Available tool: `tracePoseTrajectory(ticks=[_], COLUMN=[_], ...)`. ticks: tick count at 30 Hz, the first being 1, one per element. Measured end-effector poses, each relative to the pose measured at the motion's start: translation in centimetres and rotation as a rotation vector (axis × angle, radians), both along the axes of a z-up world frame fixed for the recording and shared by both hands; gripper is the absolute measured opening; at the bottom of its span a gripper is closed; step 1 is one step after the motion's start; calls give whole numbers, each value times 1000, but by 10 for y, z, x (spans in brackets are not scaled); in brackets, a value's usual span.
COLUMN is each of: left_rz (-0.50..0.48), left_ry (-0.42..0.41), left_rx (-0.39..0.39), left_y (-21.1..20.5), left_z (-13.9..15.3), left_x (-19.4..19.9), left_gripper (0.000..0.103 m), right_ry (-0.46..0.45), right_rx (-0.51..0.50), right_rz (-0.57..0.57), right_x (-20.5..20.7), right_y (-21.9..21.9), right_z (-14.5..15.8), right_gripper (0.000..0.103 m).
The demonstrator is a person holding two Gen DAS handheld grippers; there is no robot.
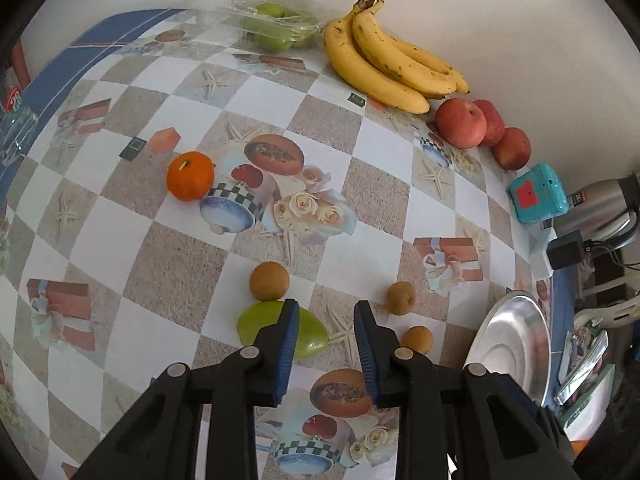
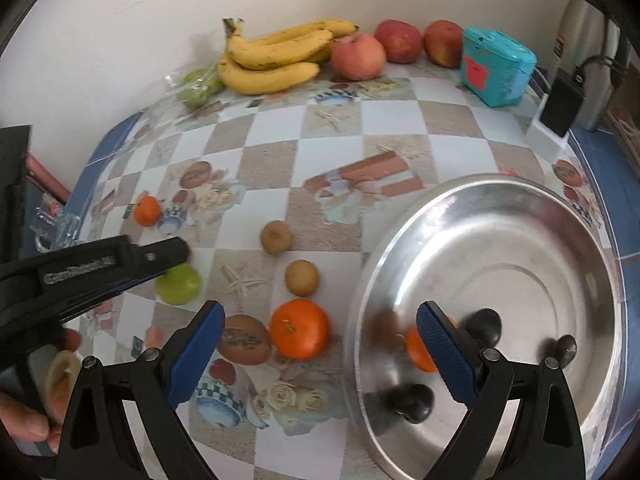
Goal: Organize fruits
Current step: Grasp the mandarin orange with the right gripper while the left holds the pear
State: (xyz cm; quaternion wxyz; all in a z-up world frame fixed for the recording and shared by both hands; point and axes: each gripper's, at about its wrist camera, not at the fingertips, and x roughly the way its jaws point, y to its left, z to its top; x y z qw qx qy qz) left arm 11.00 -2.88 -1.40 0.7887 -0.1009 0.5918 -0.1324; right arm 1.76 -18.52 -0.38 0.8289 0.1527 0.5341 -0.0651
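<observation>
— Left gripper (image 1: 326,306)?
— I see its jaws narrowly apart, empty; the green fruit (image 1: 256,322) lies just behind one finger.
— Right gripper (image 2: 320,307)?
— Wide open (nothing held), over the orange (image 2: 300,328) beside the plate (image 2: 500,200).

We see a shiny polished metal plate (image 2: 500,216), a glossy printed plastic cloth on the counter (image 1: 352,264), clear crinkled plastic packaging (image 1: 272,20), and ribbed blue pads (image 1: 289,344) on matt black plastic tongs.
</observation>
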Motion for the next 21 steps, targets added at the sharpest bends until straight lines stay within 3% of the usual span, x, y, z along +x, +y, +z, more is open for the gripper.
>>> tracePoseTrajectory(ticks=[5, 8, 10, 19, 21], left_rz=[30, 56, 60, -11, -16], left_ry=[6, -14, -16, 62, 76], left_rx=[-3, 24, 47, 40, 52], left_y=[14, 24, 27, 11, 7], left_z=[2, 5, 4, -21, -26], left_x=[3, 5, 7, 7, 6], left_gripper=[35, 54, 65, 67, 67], right_ry=[-26, -14, 4, 37, 44], right_rx=[10, -1, -13, -94, -103], right_rz=[39, 73, 86, 136, 149], right_x=[2, 5, 6, 9, 10], right_y=[9, 16, 20, 33, 36], right_z=[3, 0, -4, -10, -10], right_gripper=[94, 80, 77, 69, 62])
